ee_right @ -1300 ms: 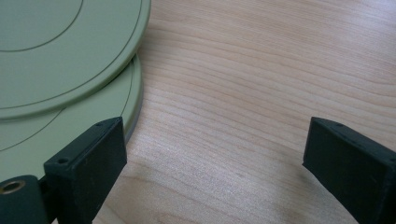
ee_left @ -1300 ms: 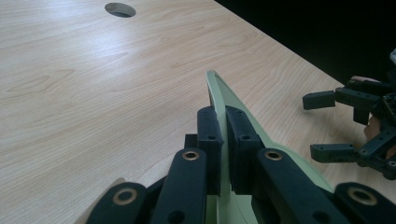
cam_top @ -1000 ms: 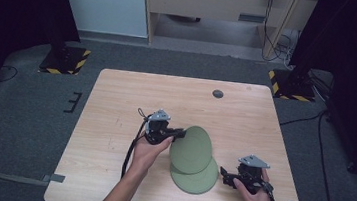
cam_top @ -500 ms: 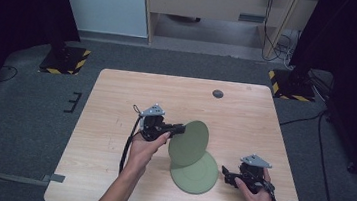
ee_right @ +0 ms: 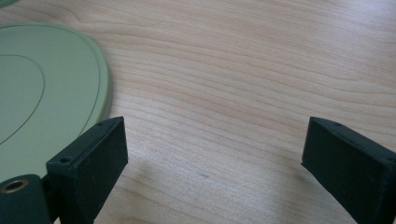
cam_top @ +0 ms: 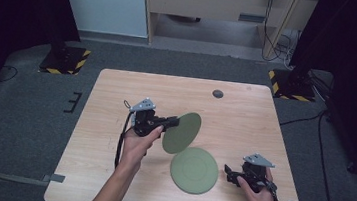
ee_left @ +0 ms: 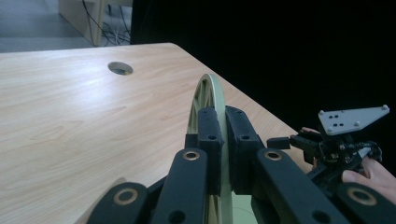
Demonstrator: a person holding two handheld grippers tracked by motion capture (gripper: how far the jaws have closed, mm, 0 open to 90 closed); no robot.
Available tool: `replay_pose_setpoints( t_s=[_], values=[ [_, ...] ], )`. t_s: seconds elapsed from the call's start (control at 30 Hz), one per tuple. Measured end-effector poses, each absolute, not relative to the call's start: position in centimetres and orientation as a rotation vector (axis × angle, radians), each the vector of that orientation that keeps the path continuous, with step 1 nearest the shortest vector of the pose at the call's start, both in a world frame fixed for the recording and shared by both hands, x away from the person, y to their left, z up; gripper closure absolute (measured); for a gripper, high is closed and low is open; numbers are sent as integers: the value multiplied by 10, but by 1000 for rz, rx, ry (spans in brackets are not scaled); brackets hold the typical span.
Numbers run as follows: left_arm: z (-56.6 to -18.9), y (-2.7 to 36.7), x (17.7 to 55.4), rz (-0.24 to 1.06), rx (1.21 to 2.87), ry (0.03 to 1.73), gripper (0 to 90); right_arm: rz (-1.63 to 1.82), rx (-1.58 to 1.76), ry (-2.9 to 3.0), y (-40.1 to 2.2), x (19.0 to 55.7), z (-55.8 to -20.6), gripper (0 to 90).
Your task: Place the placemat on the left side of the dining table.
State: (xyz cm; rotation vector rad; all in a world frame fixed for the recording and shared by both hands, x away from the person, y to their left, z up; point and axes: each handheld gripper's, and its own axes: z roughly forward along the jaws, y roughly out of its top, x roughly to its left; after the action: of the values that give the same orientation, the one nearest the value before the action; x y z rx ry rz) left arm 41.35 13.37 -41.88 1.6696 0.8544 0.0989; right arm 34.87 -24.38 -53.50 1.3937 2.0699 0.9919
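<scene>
High view: left gripper (cam_top: 173, 122) is clamped on the rim of 1 green plate (cam_top: 183, 132), tilted up; right gripper (cam_top: 229, 174) gapes wide just beside the 2nd plate (cam_top: 194, 170), flat on the table (cam_top: 108, 173).

The left hand (cam_top: 141, 139) is near the middle of the high view, a bit to the left. Its forearm comes up from the bottom edge and leans a little to the right. It holds the left gripper (cam_top: 173, 122), which points to the right of the frame. In the left gripper view, the two black jaws are squeezed close together, pinching something thin.

The right hand (cam_top: 256, 191) is low in the lower right corner. Its right gripper (cam_top: 226, 172) points to the left. In the right gripper view, the jaws stand wide apart.
</scene>
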Motion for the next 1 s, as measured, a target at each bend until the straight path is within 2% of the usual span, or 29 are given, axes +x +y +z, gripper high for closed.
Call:
replay_pose_setpoints(
  t_s=[0.57,1.0],
  values=[
    [-395,167,412,303,1630,902,853,963,1415,2028,-253,352,-533,69],
    [-402,188,418,350,1626,966,855,948,1422,2014,-258,353,-533,68]
  ],
)
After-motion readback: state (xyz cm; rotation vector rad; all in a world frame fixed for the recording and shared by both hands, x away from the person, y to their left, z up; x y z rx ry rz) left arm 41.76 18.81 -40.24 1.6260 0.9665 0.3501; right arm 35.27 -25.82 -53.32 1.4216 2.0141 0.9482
